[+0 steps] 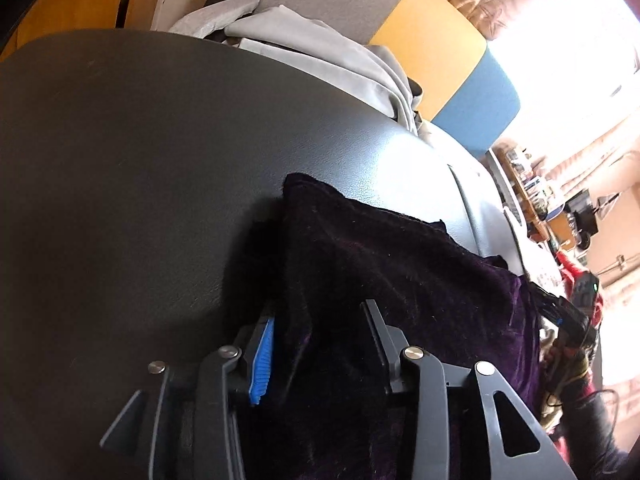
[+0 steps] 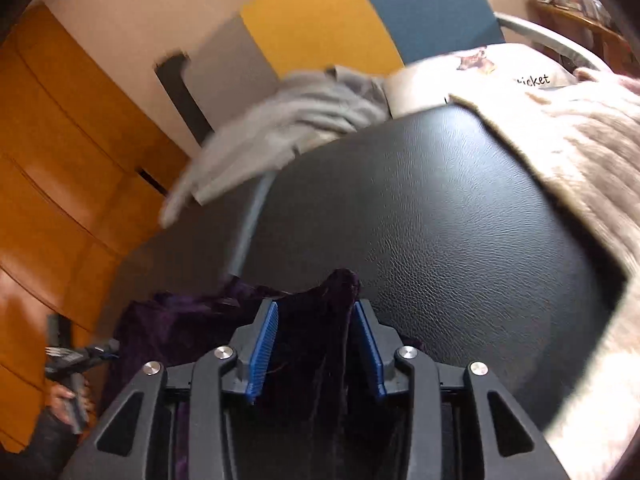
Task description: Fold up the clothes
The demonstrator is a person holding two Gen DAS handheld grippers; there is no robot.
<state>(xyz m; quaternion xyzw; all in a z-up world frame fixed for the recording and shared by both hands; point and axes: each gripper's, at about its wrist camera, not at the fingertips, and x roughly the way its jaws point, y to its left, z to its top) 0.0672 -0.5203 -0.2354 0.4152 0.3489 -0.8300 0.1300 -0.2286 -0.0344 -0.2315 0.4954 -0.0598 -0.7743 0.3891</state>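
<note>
A dark purple velvet garment (image 1: pixel 380 248) lies bunched on a black leather seat (image 1: pixel 140 160). In the left wrist view it fills the gap of my left gripper (image 1: pixel 318 312), whose jaws stand apart; the blue pad (image 1: pixel 262 360) on the left side shows bare beside the fabric. In the right wrist view a peak of the same purple garment (image 2: pixel 180 320) rises between the two blue pads (image 2: pixel 370 356) of my right gripper (image 2: pixel 316 305), and these jaws also stand apart with the cloth loose between them. Both grippers point down at the black leather seat (image 2: pixel 440 220).
A grey garment (image 1: pixel 320 52) is heaped at the seat's far edge; the grey garment (image 2: pixel 288 120) hangs partly over it. A beige fuzzy blanket (image 2: pixel 580 152) covers the right side, with a white printed cushion (image 2: pixel 500 76) behind. Orange wooden cabinets (image 2: pixel 60 140) stand left.
</note>
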